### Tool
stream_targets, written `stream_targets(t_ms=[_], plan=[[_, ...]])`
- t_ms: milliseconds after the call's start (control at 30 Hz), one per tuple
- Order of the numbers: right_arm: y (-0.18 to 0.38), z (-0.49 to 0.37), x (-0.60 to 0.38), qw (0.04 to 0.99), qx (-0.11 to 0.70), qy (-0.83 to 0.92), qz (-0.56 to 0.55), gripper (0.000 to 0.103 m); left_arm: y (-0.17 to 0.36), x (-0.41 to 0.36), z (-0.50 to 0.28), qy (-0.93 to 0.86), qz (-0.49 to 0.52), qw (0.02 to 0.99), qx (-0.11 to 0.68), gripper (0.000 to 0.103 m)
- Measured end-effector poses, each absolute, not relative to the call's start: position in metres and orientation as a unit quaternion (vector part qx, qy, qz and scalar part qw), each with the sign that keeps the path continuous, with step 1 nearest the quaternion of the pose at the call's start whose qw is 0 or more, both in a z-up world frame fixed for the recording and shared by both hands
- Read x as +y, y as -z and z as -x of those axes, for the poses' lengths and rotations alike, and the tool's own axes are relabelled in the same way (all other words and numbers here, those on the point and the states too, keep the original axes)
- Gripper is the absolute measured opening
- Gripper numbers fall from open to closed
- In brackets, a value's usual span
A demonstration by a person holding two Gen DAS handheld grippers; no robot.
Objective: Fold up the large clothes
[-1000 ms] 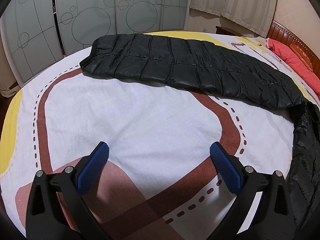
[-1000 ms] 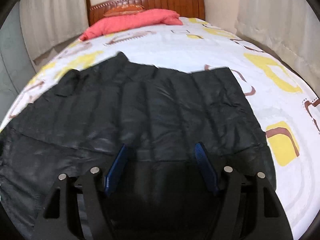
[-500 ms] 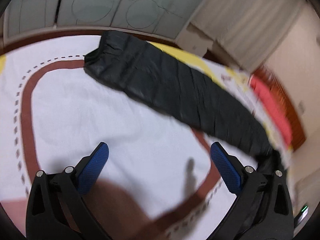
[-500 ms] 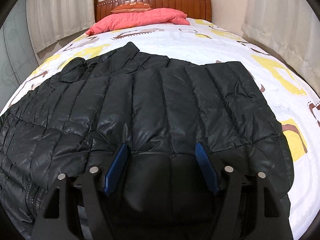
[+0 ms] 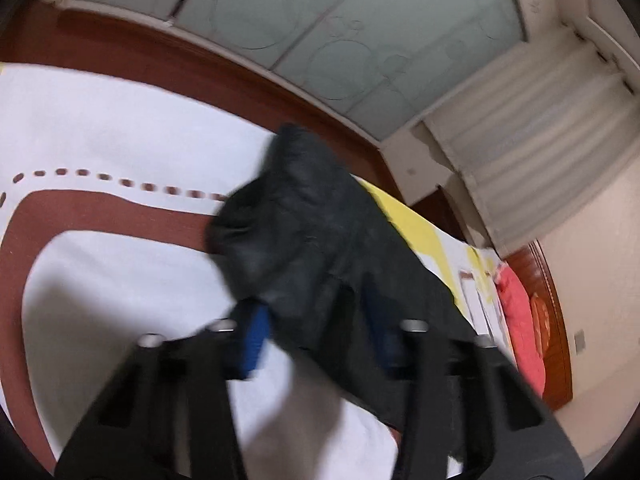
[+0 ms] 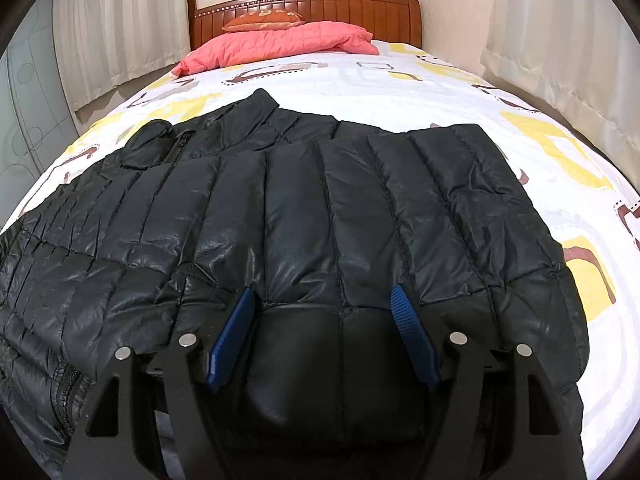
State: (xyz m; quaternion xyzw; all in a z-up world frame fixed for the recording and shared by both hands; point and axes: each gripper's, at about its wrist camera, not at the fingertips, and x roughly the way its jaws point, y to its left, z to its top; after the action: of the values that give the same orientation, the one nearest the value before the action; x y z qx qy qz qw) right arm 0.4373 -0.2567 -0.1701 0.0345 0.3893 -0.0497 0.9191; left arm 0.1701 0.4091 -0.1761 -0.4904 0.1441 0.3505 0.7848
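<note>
A black quilted puffer jacket [image 6: 320,208] lies spread on the bed, collar toward the headboard. My right gripper [image 6: 322,304] sits low over the jacket's near hem, jaws partly open with a puffed fold of the jacket between the blue pads [image 6: 412,336]. In the blurred left wrist view the jacket's long sleeve [image 5: 304,216] reaches across the bedsheet. My left gripper [image 5: 316,324] has the sleeve's fabric between its blue pads [image 5: 254,336], jaws narrowed around it; the right pad is partly hidden by the fabric.
The bed [image 6: 460,92] has a white sheet with yellow and brown patterns. A pink quilt [image 6: 280,46] and an orange pillow [image 6: 262,20] lie by the wooden headboard [image 6: 360,10]. Curtains hang on both sides. Frosted wardrobe doors [image 5: 304,28] stand beyond the bed's foot.
My left gripper swung forward to the sleeve and its jaws narrowed around the fabric. The right gripper stayed over the jacket's hem; the jacket body settled flat.
</note>
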Motion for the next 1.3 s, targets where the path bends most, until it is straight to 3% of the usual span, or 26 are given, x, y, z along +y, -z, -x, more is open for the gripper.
stream_targets(t_ms=[167,333,567,800,1133,1200,1300], plan=[[0.170,-0.437,-0.257,0.919,0.390,0.050,-0.033,0.070,0.161,0.406,-0.186,-0.367,0.434,0.804,0.176,0.009],[0.170,-0.437,-0.257,0.919,0.389,0.049,-0.033,0.070,0.126,0.373,-0.215,-0.330,0.358,0.856,0.171,0.008],[0.171,-0.437,-0.257,0.919,0.389,0.049,-0.034,0.070,0.077,0.252,-0.291,-0.187,0.245,0.930,0.199,0.008],[0.171,-0.436,-0.257,0.920,0.388,0.048,-0.037,0.070,0.070,0.122,-0.358,-0.070,0.163,0.949,0.262,0.008],[0.169,-0.438,-0.262,0.920,0.387,0.043,-0.044,0.071,0.112,0.005,-0.434,0.012,0.078,0.936,0.342,0.008],[0.169,-0.437,-0.261,0.920,0.387,0.043,-0.044,0.071,0.129,-0.007,-0.440,0.023,0.072,0.927,0.368,0.010],[0.169,-0.437,-0.261,0.920,0.388,0.043,-0.045,0.071,0.134,-0.010,-0.434,0.028,0.072,0.923,0.377,0.021]])
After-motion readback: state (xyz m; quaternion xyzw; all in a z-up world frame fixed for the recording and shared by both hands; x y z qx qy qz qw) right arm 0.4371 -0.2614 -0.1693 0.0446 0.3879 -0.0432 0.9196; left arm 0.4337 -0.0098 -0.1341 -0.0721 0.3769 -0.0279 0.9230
